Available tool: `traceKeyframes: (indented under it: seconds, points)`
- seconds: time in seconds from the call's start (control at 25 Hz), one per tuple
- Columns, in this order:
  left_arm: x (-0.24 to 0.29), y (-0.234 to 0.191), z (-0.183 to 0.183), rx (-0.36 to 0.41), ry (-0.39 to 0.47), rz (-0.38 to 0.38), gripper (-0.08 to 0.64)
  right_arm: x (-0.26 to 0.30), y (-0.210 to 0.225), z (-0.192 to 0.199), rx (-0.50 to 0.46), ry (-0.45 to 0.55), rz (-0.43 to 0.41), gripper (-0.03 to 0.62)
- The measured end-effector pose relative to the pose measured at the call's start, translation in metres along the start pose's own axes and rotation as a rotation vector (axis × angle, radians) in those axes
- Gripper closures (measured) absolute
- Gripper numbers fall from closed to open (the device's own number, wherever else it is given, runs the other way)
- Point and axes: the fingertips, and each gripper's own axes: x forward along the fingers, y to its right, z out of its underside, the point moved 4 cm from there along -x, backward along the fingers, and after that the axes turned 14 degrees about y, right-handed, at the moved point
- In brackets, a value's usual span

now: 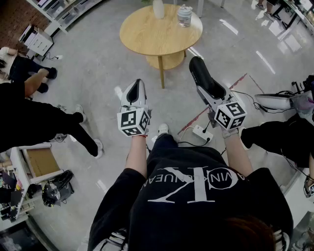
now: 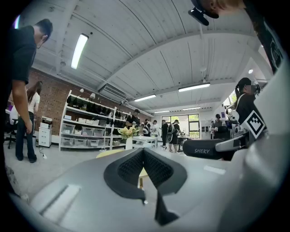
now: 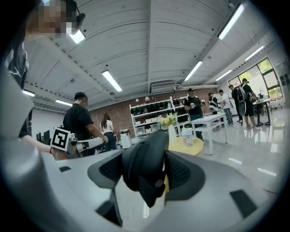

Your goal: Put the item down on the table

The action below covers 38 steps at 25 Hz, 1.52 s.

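Note:
My right gripper (image 1: 208,93) is shut on a long black padded item (image 1: 206,78) with "SHERY" printed on its side (image 2: 208,149). In the right gripper view the item (image 3: 145,170) fills the gap between the two wide-set jaws, and I hold it in the air short of the table. A round wooden table (image 1: 147,29) stands ahead on the floor, beyond both grippers (image 3: 195,146). My left gripper (image 1: 136,87) is to the left of the item at about the same height. Its jaws (image 2: 142,154) are shut with nothing between them.
A white vase (image 1: 158,9) and a clear jar (image 1: 184,15) stand at the table's far side. A power strip (image 1: 202,132) with cables lies on the floor below my hands. People sit or stand at the left (image 1: 29,122) and right (image 1: 289,135). Shelving lines the far wall.

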Motion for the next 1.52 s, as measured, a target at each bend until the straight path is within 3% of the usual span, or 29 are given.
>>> traceKeyframes:
  seconds: [0.72,1.28,1.52]
  points:
    - [0.100,-0.078,0.024,-0.024,-0.055,0.032,0.549,0.109,0.036,0.010,0.027,-0.021,0.076,0.319]
    - [0.152,-0.146,0.049,-0.060,-0.079,0.095,0.549,0.179,0.030,0.025,0.081,0.046,0.156,0.319]
    - [0.152,-0.142,0.060,-0.090,-0.095,0.108,0.549,0.190,0.024,0.031,0.055,0.008,0.117,0.321]
